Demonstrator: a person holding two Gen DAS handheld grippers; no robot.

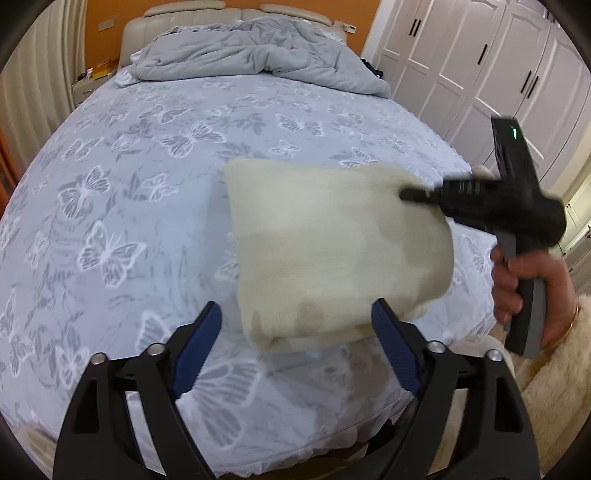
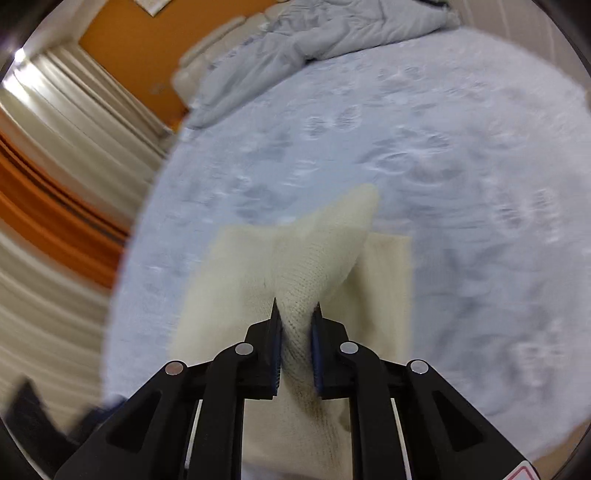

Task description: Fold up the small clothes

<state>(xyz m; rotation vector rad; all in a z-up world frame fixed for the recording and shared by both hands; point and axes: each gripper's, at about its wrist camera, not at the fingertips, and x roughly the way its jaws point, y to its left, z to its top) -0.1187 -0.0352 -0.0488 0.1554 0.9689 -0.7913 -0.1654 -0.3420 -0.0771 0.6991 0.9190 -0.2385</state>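
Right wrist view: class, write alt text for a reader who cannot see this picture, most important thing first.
The right gripper is shut on a fold of the cream knit garment, pulling it up into a peak above the part lying flat on the bed. The bedspread is pale blue with a blurred pattern; a crumpled grey duvet lies at its far end.

No readable text, brand or number anywhere in either view. Right gripper (image 1: 413, 194) body shows a small lit green mark in the left wrist view, too blurred to read as a sign or character. A red-edged sticker corner sits at the bottom right of the right wrist view on the gripper frame, cut off, nothing legible on it.
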